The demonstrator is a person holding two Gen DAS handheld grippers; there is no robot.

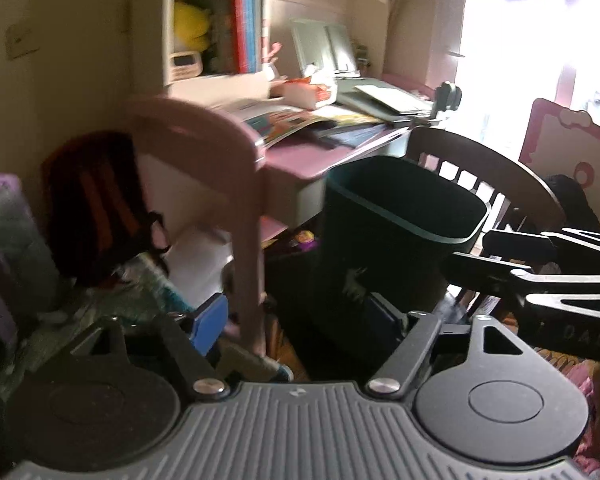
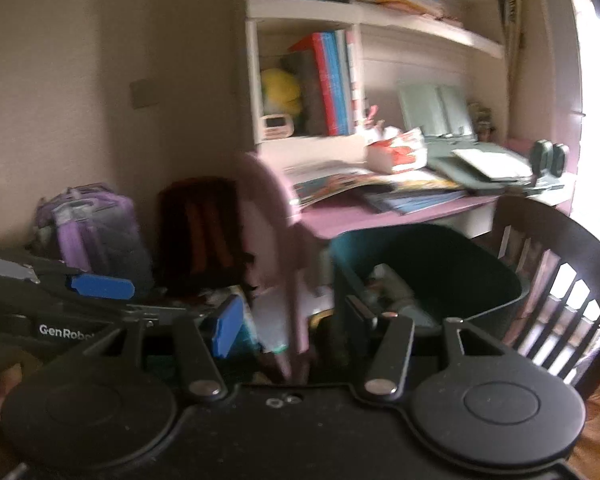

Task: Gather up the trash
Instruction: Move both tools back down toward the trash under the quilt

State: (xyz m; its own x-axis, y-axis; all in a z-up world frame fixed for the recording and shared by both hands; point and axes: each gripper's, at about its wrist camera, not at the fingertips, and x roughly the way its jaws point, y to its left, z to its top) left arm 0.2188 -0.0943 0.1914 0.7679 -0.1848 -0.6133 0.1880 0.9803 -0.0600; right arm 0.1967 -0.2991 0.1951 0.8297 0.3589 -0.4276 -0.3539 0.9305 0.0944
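Trash bin, dark green rigid plastic, open-topped (image 2: pixel 428 276): stands on the floor between the pink desk (image 2: pixel 380 210) and dark wooden slatted chair (image 2: pixel 556 276), crumpled pale scraps inside; probably light, best taken by its rim. Left gripper (image 1: pixel 300 320) and right gripper (image 2: pixel 296 320): jaws wide apart, holding nothing.

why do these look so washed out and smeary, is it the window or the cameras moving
Both: in the left wrist view the window blows out to white, leaving the dark bin in shadow; in the right wrist view glare sits only at the right edge, and motion blur smears the pink chair.
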